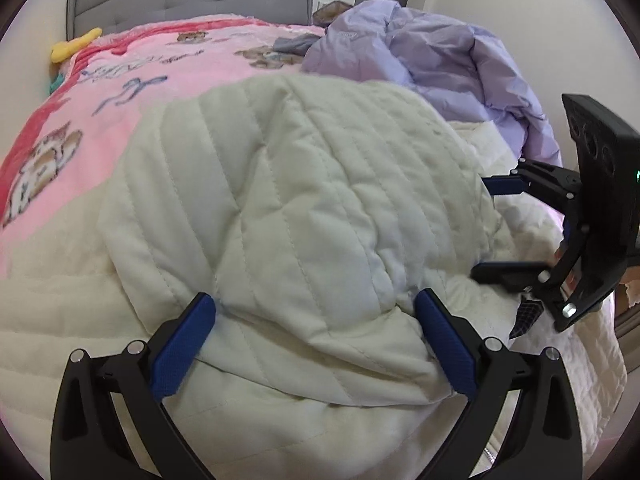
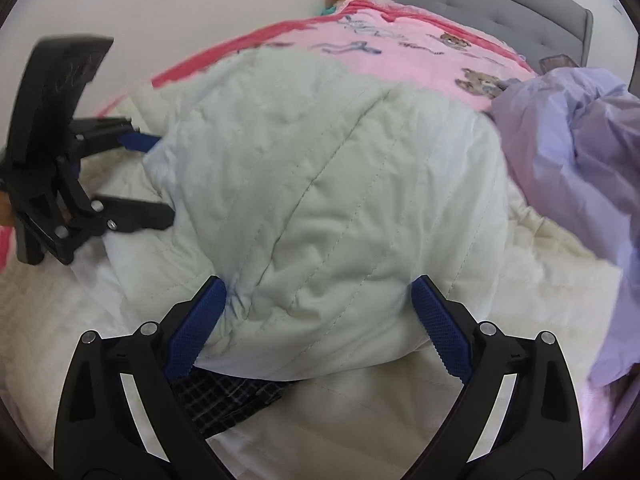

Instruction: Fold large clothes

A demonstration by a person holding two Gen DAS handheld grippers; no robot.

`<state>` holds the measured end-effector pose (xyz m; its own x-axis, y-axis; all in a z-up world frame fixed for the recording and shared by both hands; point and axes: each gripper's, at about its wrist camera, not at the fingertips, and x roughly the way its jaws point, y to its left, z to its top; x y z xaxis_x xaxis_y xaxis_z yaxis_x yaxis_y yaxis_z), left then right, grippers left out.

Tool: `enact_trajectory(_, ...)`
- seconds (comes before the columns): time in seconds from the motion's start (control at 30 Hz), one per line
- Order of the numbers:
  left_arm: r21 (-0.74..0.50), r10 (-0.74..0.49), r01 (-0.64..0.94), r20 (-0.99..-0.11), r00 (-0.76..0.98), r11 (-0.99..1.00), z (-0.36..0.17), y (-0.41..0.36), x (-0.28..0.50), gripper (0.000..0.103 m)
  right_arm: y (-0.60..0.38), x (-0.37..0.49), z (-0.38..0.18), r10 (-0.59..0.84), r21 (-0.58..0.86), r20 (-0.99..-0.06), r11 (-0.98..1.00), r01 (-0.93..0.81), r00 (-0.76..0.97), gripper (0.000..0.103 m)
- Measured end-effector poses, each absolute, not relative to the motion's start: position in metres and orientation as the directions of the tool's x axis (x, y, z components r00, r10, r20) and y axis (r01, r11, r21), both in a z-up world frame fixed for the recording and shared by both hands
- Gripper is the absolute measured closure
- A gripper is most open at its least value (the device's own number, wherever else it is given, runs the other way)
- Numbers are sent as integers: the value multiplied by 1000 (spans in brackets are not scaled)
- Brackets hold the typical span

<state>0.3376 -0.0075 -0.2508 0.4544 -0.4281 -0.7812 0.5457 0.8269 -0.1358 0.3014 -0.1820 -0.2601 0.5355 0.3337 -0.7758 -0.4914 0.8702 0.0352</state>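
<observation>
A cream quilted garment (image 1: 296, 208) lies bunched and partly folded on the bed; it also shows in the right wrist view (image 2: 320, 184). My left gripper (image 1: 316, 308) is open, its blue pads on either side of the garment's near folded edge. My right gripper (image 2: 318, 292) is open too, its jaws astride another edge of the garment. Each gripper shows in the other's view: the right gripper (image 1: 486, 228) at the garment's right side, the left gripper (image 2: 154, 178) at its left side. A dark plaid cloth (image 2: 228, 396) peeks from under the garment.
A lilac puffer jacket (image 1: 440, 56) lies heaped at the bed's far right. A pink blanket with teddy bears (image 1: 132, 84) covers the far half, a cream quilted bedspread (image 1: 52, 336) the near half. A grey padded headboard (image 1: 192, 0) and a yellow toy (image 1: 72, 46) stand behind.
</observation>
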Motion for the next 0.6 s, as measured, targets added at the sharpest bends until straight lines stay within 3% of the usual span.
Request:
enact_trajectory(0.2,-189,-508,566,-715,480,802,-192,2,336,5,-209,289,-193,456,73,-612,846,-528,646,11)
enact_trajectory(0.33,-182,-578,642,-656,485,745,-155,-10,352,5,-212,312,-167,452,6,-545,844,-536,706,8)
enact_trajectory(0.6,-215,-504,628,-799,327,748,-205,-43,406,5,-191,390,-201,476,46,-637,809,-587,606,8)
